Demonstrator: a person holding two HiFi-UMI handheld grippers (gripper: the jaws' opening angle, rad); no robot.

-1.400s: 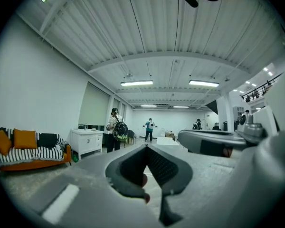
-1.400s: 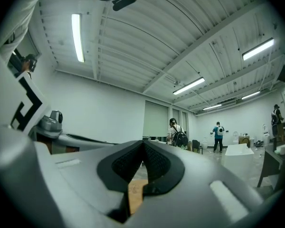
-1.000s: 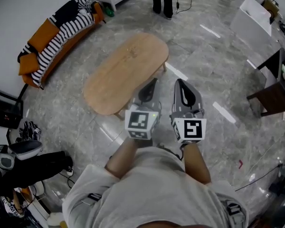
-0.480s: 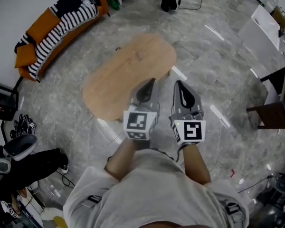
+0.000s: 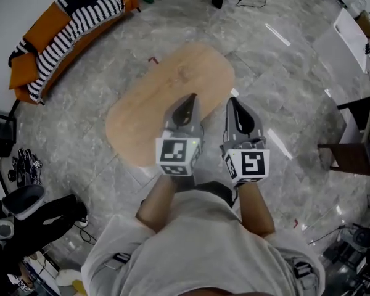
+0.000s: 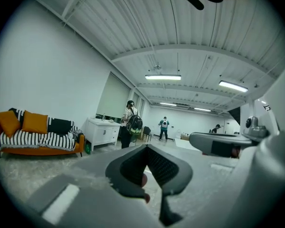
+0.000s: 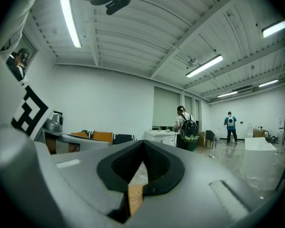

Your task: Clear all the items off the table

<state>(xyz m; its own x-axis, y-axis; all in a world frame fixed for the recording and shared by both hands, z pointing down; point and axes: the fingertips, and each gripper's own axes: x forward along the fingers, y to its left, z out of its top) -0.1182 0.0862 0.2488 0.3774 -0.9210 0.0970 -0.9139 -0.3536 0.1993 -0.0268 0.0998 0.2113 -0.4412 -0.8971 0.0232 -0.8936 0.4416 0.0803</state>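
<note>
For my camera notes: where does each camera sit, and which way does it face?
Head view: on the person's head, steeply down at the oval light wooden table; forearms, left tongs, right tongs show.
Left gripper view: on left tongs, level toward the orange sofa; shut jaws show.
Right gripper view: on right tongs, level; shut jaws show.
Both gripper views share the white cabinet.

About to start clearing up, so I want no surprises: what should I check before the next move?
1. Left gripper empty: ok, jaws together.
2. Right gripper empty: ok, jaws together.
3. Jaws opened for a grasp: not ok.
4. Table in view just ahead: ok.
5. Something to pick up on the table: not ok, none visible.
</note>
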